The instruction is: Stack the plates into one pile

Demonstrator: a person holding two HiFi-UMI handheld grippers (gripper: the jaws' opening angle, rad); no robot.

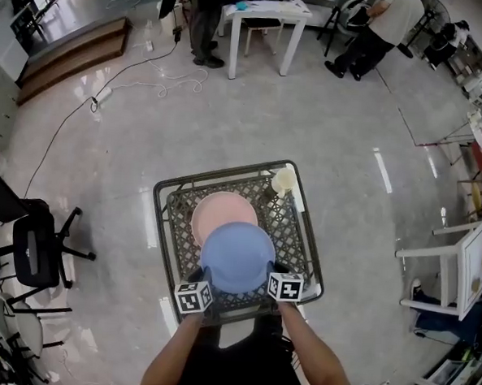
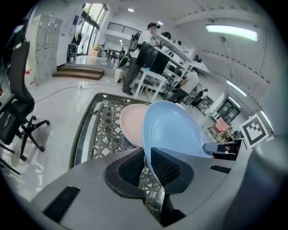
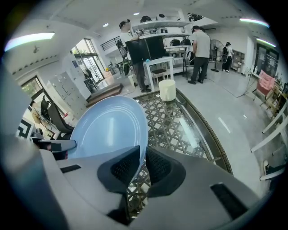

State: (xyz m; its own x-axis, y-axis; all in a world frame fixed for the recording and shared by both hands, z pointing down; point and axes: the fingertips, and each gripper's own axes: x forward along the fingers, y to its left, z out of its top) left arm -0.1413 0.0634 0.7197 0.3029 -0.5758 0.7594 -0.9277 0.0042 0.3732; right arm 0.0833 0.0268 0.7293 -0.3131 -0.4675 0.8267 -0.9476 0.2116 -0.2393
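Observation:
A blue plate (image 1: 237, 256) hangs above the near half of the lattice table (image 1: 297, 232), held by both grippers. My left gripper (image 1: 198, 274) is shut on the plate's near-left rim, and my right gripper (image 1: 275, 272) is shut on its near-right rim. In the left gripper view the blue plate (image 2: 173, 130) rises out of the pinched jaws (image 2: 147, 167). The right gripper view shows the blue plate (image 3: 108, 128) clamped in the jaws (image 3: 143, 167). A pink plate (image 1: 222, 211) lies flat on the table just beyond, partly covered by the blue one; the left gripper view shows the pink plate (image 2: 133, 123) too.
A cream cup (image 1: 283, 180) stands at the table's far right corner, seen as a cup (image 3: 167, 90) in the right gripper view. A black office chair (image 1: 34, 244) is on the left, a white chair (image 1: 465, 262) on the right. People stand by a white desk (image 1: 264, 14) far off.

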